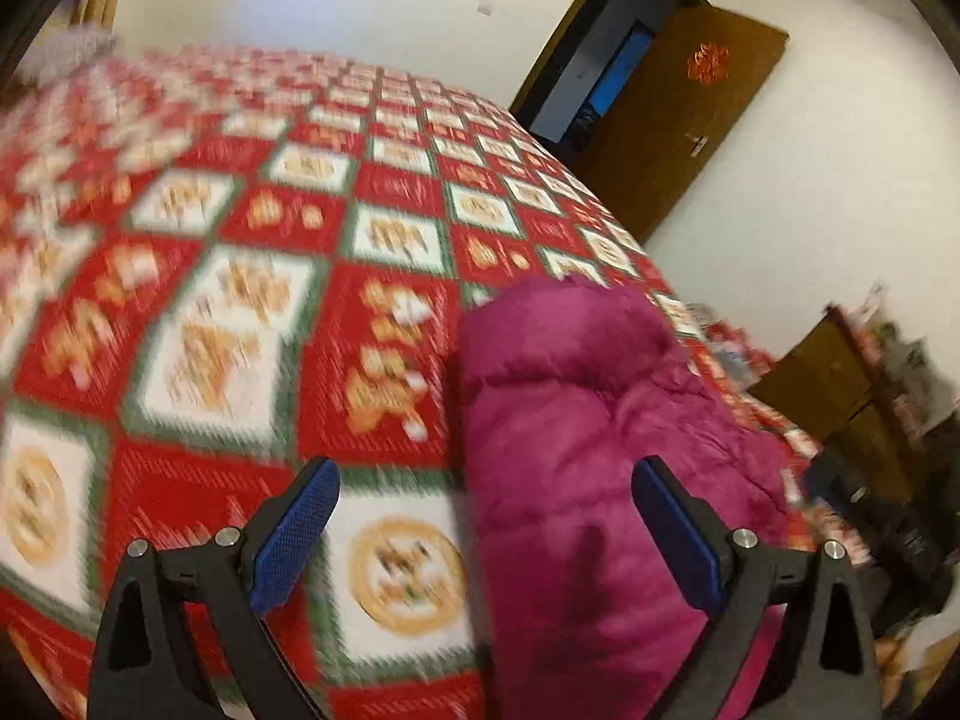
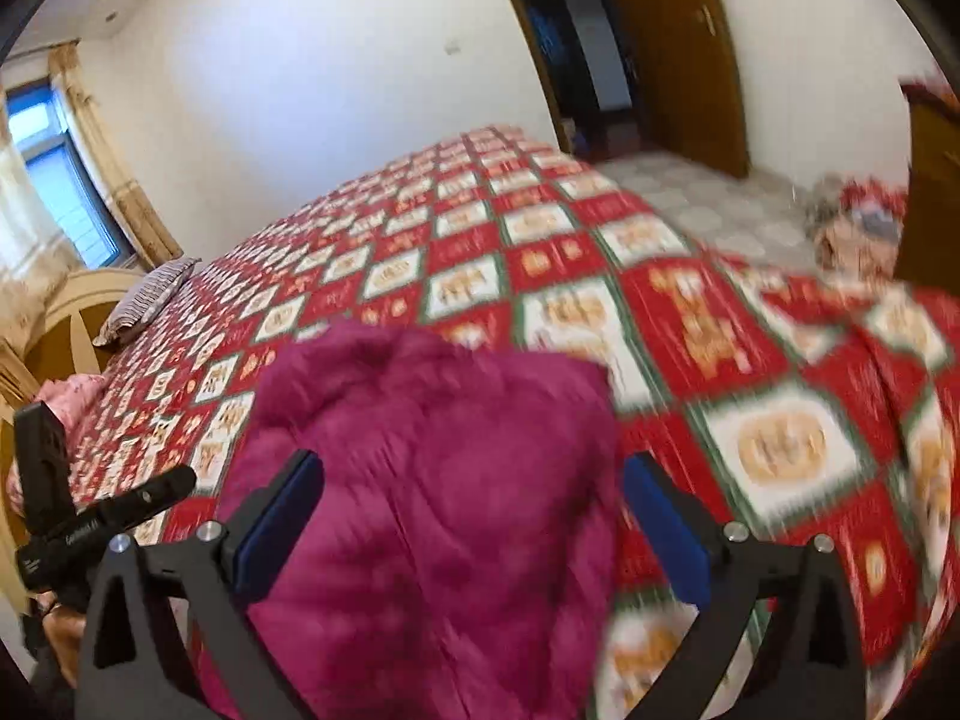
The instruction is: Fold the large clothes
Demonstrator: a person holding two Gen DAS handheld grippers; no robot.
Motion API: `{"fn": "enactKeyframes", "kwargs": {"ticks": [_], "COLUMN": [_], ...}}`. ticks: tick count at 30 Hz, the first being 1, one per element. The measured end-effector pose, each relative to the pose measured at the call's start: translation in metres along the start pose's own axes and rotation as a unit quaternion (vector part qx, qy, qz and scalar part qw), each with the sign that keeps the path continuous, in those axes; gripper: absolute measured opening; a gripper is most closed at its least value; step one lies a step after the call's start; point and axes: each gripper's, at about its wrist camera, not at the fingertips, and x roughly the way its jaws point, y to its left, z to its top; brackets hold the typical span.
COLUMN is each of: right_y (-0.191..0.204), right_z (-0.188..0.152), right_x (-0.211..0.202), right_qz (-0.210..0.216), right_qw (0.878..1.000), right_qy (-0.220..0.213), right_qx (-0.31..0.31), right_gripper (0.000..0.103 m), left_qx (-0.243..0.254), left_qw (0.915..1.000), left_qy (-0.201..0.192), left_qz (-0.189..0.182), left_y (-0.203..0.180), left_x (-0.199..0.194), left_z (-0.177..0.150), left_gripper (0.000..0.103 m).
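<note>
A magenta puffy jacket (image 1: 576, 420) lies bunched on the bed's red, white and green patterned bedspread (image 1: 240, 276). In the left wrist view my left gripper (image 1: 486, 516) is open, blue pads wide apart, with the jacket under its right finger and bare bedspread under the left. In the right wrist view the jacket (image 2: 432, 480) fills the space between the fingers of my open right gripper (image 2: 468, 510), which hovers over it. The other gripper's black body (image 2: 66, 516) shows at the left edge. Both views are motion-blurred.
A striped pillow (image 2: 147, 300) lies at the bed's head near a window (image 2: 54, 180) with curtains. An open wooden door (image 1: 672, 114) stands beyond the bed. Wooden furniture (image 1: 840, 384) and clutter sit on the floor to the right.
</note>
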Motion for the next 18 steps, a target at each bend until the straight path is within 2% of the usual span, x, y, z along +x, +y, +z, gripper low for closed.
{"fn": "enactKeyframes", "kwargs": {"ticks": [2, 4, 7, 8, 13, 14, 16, 18], "right_y": [-0.009, -0.011, -0.012, -0.004, 0.006, 0.007, 0.013, 0.020], "right_z": [-0.011, -0.018, -0.031, -0.033, -0.037, -0.038, -0.041, -0.045], "right_x": [0.009, 0.021, 0.042, 0.044, 0.055, 0.055, 0.052, 0.049], "right_qz": [0.016, 0.006, -0.003, -0.016, -0.018, -0.019, -0.010, -0.001], "right_qw": [0.999, 0.999, 0.997, 0.998, 0.999, 0.999, 0.999, 0.998], "right_qy": [0.023, 0.041, 0.061, 0.051, 0.050, 0.049, 0.050, 0.053], "right_qx": [0.026, 0.032, 0.036, 0.013, -0.008, -0.009, -0.012, -0.018], "right_gripper": [0.102, 0.102, 0.102, 0.102, 0.103, 0.098, 0.080, 0.060], "left_qx": [-0.026, -0.051, -0.051, -0.046, -0.017, -0.001, 0.024, 0.040], "left_qw": [0.9989, 0.9948, 0.9952, 0.9951, 0.9964, 0.9973, 0.9977, 0.9966], "left_qy": [0.030, 0.068, 0.046, 0.049, 0.039, 0.035, 0.032, 0.039], "left_qz": [-0.023, -0.056, -0.070, -0.073, -0.073, -0.065, -0.054, -0.061], "left_y": [0.001, 0.000, -0.006, -0.008, -0.021, -0.026, -0.035, -0.042], "left_x": [0.015, 0.033, 0.033, 0.035, 0.044, 0.046, 0.047, 0.047], "left_z": [-0.009, -0.019, -0.025, -0.025, -0.029, -0.031, -0.033, -0.033], "left_gripper": [0.098, 0.098, 0.098, 0.098, 0.098, 0.098, 0.098, 0.091]}}
